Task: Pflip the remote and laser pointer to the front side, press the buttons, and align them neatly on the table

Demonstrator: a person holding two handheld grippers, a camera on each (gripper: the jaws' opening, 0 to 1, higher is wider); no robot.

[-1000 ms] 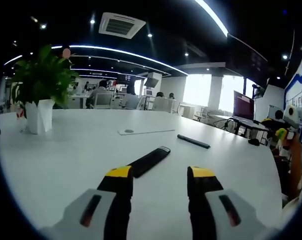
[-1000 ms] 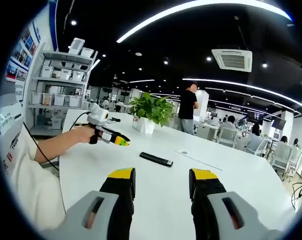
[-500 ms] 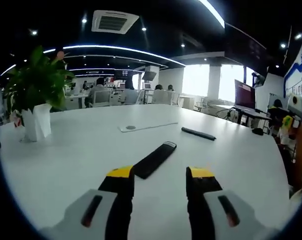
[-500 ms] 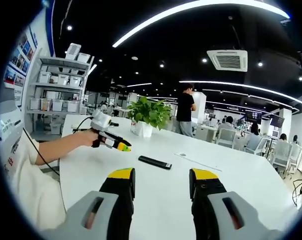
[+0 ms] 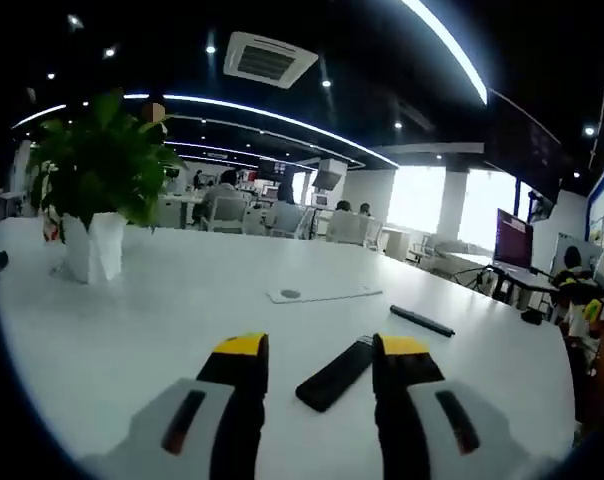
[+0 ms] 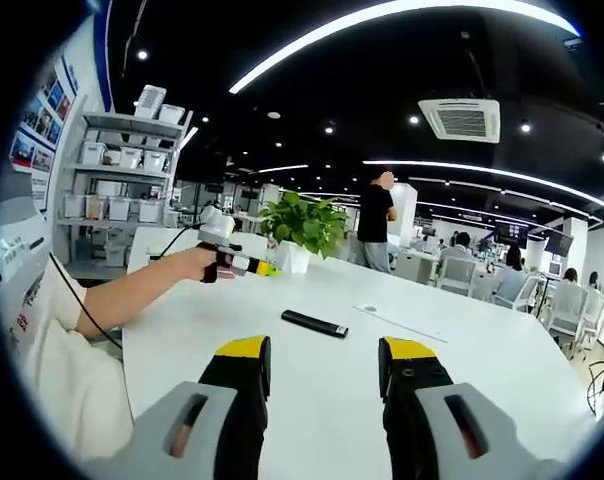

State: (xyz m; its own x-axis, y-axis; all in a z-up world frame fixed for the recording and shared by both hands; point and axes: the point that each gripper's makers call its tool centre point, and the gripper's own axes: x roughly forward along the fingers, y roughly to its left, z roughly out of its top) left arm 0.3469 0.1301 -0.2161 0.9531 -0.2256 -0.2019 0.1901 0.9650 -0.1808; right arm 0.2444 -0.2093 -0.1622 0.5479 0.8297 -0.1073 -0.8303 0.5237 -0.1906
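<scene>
A black remote (image 5: 334,375) lies flat on the white table (image 5: 172,320), seen in the gap between the yellow-tipped jaws of my left gripper (image 5: 322,348), which is open and holds nothing. A thin black laser pointer (image 5: 422,321) lies farther off to the right. In the right gripper view the remote (image 6: 315,323) lies mid-table, well ahead of my open right gripper (image 6: 325,350). A hand holds the left gripper (image 6: 240,264) above the table to the remote's left.
A potted plant (image 5: 97,200) in a white pot stands at the left of the table. A flat white card (image 5: 322,294) lies beyond the remote. Shelves with bins (image 6: 112,170) stand at the left, a person (image 6: 374,225) beyond the table's far side.
The left gripper view has closed in low on the remote, which now sits between its jaws. In the right gripper view the hand with the left gripper moved right, toward the plant.
</scene>
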